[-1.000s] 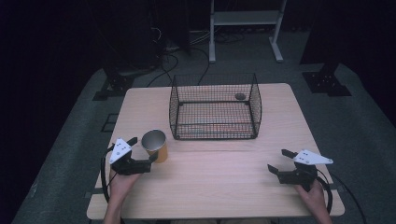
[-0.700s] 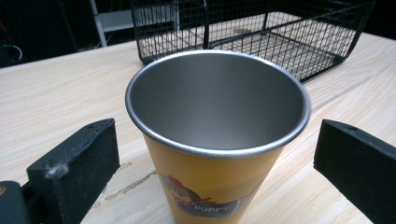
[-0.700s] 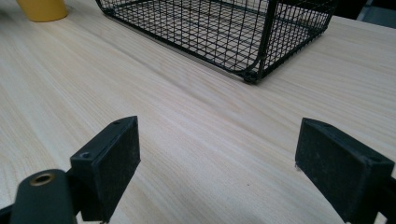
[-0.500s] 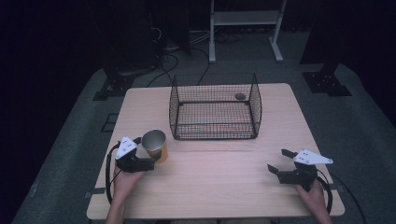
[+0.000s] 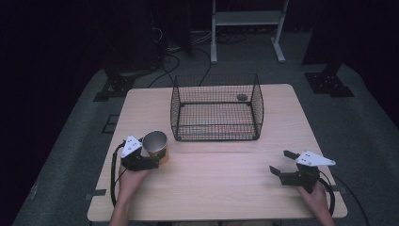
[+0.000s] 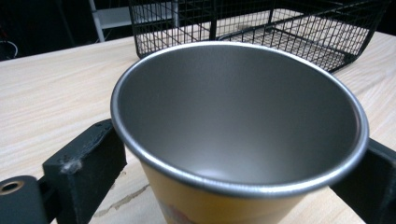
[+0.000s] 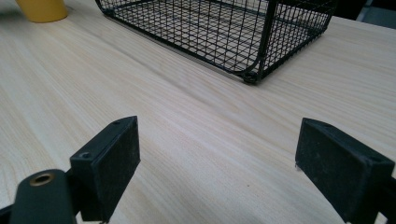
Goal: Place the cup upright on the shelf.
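A yellow cup (image 5: pixel 155 143) with a metal-grey inside stands upright on the left part of the wooden table (image 5: pixel 226 188). My left gripper (image 5: pixel 155 156) is shut on the cup, one black jaw pressed against each side just under the rim. In the left gripper view the cup (image 6: pixel 233 116) sits between the jaws of that gripper (image 6: pixel 233 161). My right gripper (image 5: pixel 281 161) rests open near the table's right front, nothing between its jaws. In the right gripper view, the right gripper (image 7: pixel 257 158) has bare wood ahead and the cup (image 7: pixel 42 9) far off.
A black wire basket (image 5: pixel 214 136) stands at the middle back of the table, with a small dark round object (image 5: pixel 242 97) by its far right corner. The basket (image 6: pixel 261 28) is just beyond the cup. Dark floor, cables and a white frame lie behind the table.
My left gripper has slid a little forward and right, so its jaws now sit around the cup. The cup and the right gripper have stayed in place.
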`<state>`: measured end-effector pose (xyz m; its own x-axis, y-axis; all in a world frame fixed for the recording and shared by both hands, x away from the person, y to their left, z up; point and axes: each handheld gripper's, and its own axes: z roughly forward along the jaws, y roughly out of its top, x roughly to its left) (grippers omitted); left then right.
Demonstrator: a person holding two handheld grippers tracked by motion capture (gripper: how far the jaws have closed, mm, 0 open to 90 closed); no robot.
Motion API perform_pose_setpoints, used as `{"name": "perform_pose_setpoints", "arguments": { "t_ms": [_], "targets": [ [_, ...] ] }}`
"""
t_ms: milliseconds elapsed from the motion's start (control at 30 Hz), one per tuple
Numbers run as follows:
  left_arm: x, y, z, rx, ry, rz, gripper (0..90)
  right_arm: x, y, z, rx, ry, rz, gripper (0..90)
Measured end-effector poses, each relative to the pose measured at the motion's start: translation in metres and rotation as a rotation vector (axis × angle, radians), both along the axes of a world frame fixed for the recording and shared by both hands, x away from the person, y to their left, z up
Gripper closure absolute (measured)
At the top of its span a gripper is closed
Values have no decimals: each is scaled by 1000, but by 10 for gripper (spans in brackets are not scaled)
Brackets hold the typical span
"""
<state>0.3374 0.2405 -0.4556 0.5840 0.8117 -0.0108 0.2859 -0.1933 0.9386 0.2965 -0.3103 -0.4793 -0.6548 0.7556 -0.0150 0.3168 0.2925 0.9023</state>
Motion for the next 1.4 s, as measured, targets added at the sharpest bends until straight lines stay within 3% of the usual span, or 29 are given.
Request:
{"name": "perform_pose_setpoints", "arguments": {
  "t_ms": [100,367,467,733,1067,1400],
  "targets": [
    [0,-1,0,7,-17,-12,133,0,0,0,0,0,1,129],
    [-4,-2,5,-9,-18,-20,139,0,0,0,-1,-2,4,128],
    [-8,-4,10,-24,-38,-35,139,0,0,0,0,-1,3,129],
    [-16,-11,17,-73,-47,-97,139,0,0,0,-1,0,5,129],
    [-19,-44,42,-40,-88,-215,139,0,0,0,-3,1,5,129],
    [-15,-71,50,-20,-90,-288,139,0,0,0,-3,0,8,129]
  ]
}}
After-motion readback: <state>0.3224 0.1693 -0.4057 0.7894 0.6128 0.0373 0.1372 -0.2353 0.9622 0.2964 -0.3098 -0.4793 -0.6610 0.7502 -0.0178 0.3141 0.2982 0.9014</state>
